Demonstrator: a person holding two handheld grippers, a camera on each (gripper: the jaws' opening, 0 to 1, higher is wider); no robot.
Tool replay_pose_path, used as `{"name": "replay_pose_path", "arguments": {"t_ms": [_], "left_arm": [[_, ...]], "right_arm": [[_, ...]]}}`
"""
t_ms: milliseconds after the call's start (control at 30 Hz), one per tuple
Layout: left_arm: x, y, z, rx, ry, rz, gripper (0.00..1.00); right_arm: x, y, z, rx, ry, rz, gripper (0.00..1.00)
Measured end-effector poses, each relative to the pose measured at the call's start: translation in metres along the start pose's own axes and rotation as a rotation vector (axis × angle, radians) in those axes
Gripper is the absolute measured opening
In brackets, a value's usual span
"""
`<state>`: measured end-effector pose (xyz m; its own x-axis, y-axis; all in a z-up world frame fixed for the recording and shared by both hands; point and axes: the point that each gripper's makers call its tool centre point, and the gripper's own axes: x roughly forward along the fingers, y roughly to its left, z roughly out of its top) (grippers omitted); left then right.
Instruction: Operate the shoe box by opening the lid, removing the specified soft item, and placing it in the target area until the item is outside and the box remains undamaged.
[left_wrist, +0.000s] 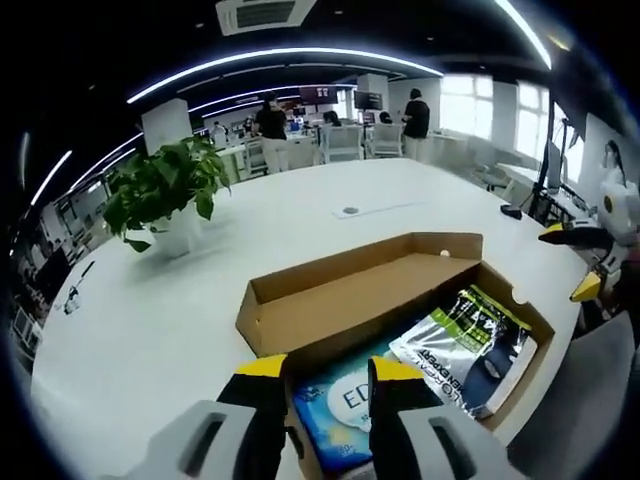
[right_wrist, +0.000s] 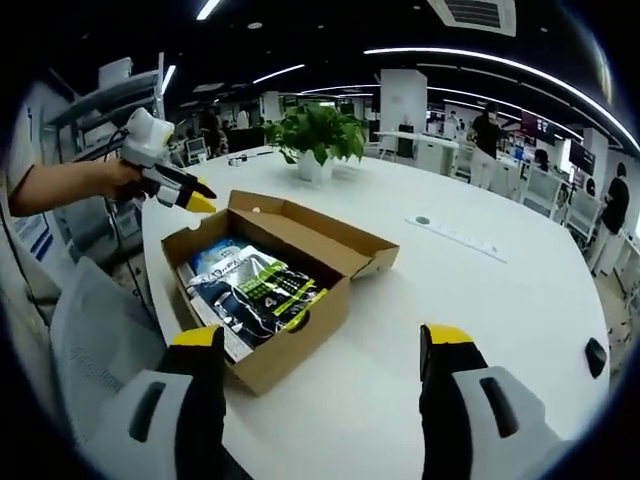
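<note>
A brown cardboard shoe box (left_wrist: 400, 300) (right_wrist: 290, 290) is sitting open near the edge of the large white oval worktop (left_wrist: 300, 220) (right_wrist: 480, 320), its hinged lid (left_wrist: 350, 285) (right_wrist: 330, 235) lying folded back toward the worktop's middle. Inside the box, a soft grey-and-green printed packet (left_wrist: 470, 345) (right_wrist: 255, 290) is lying flat beside a blue-and-white printed packet (left_wrist: 345, 410) (right_wrist: 210, 255).

In the left gripper view, the left hand-held gripper (left_wrist: 322, 380) is hovering over the box's near rim, its yellow-tipped grey jaws standing moderately apart with nothing between them, above the blue-and-white packet. In the right gripper view the same gripper (right_wrist: 195, 197) is appearing at the box's far corner, held by a person's hand (right_wrist: 115, 180).

The right hand-held gripper (right_wrist: 325, 345) is hanging above the box's near corner with its jaws spread wide and empty; its yellow tips are also showing at the worktop's edge in the left gripper view (left_wrist: 575, 260).

A leafy green plant in a white pot (left_wrist: 165, 195) (right_wrist: 318, 140) is standing well apart from the box, near the far edge of the worktop.
</note>
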<state>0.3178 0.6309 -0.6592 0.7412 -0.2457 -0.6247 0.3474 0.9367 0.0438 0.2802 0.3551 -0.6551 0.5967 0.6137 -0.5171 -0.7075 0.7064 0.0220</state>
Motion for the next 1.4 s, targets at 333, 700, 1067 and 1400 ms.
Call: {"name": "replay_pose_path", "arguments": {"t_ms": [333, 700, 1067, 1400], "left_arm": [[0.003, -0.028, -0.012, -0.01, 0.027, -0.068, 0.31], [0.011, -0.061, -0.024, -0.032, 0.067, -0.161, 0.31], [0.026, -0.076, -0.041, -0.111, 0.129, -0.223, 0.31], [0.035, -0.086, -0.046, -0.277, 0.163, -0.272, 0.29]], "right_arm": [[-0.008, 0.008, -0.005, -0.022, -0.004, 0.026, 0.84], [-0.016, 0.002, -0.004, -0.009, -0.019, 0.011, 0.85], [-0.024, -0.001, -0.005, -0.021, -0.03, -0.002, 0.85], [-0.021, 0.009, -0.004, -0.025, -0.042, 0.019, 0.85]]}}
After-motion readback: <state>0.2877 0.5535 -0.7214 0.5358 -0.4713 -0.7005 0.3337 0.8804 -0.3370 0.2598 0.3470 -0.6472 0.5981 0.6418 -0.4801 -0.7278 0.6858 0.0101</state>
